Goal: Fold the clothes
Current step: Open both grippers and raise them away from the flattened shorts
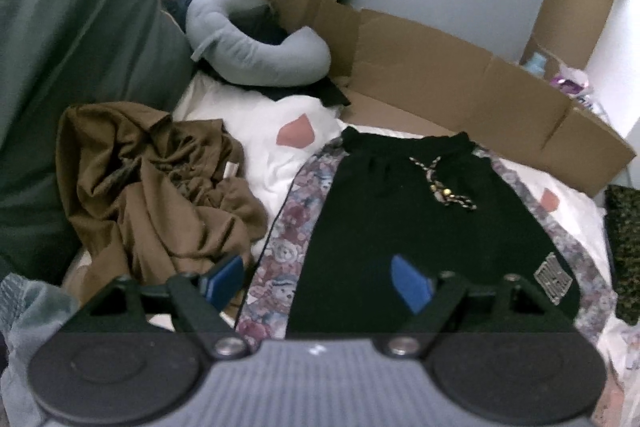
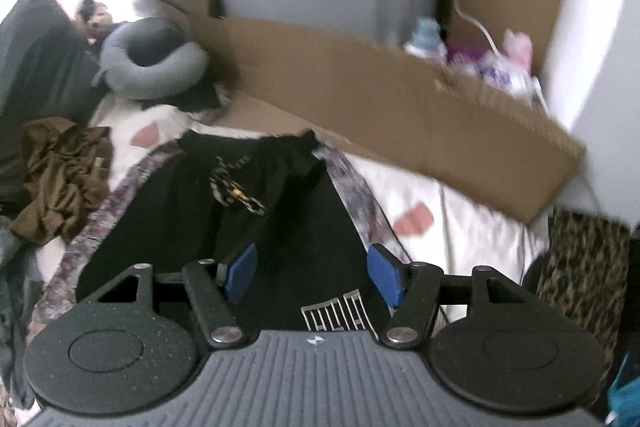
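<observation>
Black drawstring shorts with teddy-print side panels [image 1: 420,227] lie flat on the white bed [image 1: 280,155], at twelve o'clock of both released, empty tongs [image 1: 318,285] [image 2: 312,273]. Judged between folds; next, grasp one edge and fold across.

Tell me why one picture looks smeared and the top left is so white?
Right wrist view: motion blur smears the cardboard and the neck pillow. Left wrist view: sharper, the black shorts crisp. Both: strong light washes out the upper left, and the fisheye lens bends edges and darkens corners.
</observation>
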{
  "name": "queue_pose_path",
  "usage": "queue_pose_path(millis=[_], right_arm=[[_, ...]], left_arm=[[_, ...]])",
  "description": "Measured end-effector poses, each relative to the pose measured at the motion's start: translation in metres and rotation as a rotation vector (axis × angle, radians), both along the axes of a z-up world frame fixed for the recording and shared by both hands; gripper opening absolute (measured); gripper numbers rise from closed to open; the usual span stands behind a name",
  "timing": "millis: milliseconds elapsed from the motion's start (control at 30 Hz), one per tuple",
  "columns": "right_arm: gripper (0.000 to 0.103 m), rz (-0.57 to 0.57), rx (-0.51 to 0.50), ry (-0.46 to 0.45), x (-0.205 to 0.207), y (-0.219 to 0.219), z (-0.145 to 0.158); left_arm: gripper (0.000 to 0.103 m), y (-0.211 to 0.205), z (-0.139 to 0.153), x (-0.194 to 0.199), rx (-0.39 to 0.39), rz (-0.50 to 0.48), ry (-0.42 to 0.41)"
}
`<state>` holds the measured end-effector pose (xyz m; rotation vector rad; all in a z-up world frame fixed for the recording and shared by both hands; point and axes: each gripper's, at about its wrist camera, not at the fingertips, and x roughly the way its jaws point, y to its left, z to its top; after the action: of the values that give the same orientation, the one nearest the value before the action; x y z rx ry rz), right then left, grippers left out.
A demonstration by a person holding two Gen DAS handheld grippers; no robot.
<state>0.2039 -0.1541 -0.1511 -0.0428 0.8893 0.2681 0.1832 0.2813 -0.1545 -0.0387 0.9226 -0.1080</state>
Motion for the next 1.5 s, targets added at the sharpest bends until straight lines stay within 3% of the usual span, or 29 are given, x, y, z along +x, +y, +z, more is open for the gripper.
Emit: queue_pose_path(millis=[167,267,400,567,767,967,1300,1500], right_arm=[[0.070,0.073,-0.041,-0.030,0.002,0.029,0.050],[0.072,0.102,-0.049,-0.044,0.001,0.046,0.077],[0.075,0.129,-0.062,-0.043,-0.001,0.068,0.104],[0.075,0.150,-0.077,-0.056,0.003,0.098,0.132],[0.078,0.165,-0.087,-0.098,0.009,0.132,0.163],[0.080,0.142,-0.065,-0.059,-0.005,0.141,0.132],[0.080,0.098,0.021,0.004,-0.070,0.139,0.043],[0.080,0.067,0.021,0.029,-0.102,0.141,-0.007]], left_arm=[[0.084,0.005,0.006,-0.022,-0.062,-0.006,-0.020],[0.084,0.002,0.012,-0.038,-0.030,-0.046,-0.068],[0.084,0.008,0.011,-0.055,-0.044,-0.078,-0.080],[0.084,0.028,0.003,-0.070,-0.078,-0.044,-0.059],[0.084,0.052,-0.009,-0.085,-0.064,-0.015,-0.030],[0.084,0.077,-0.022,-0.097,-0.072,0.033,-0.008],[0.084,0.094,-0.071,-0.105,-0.088,0.014,0.032],[0.082,0.100,-0.103,-0.095,-0.048,0.010,0.061]])
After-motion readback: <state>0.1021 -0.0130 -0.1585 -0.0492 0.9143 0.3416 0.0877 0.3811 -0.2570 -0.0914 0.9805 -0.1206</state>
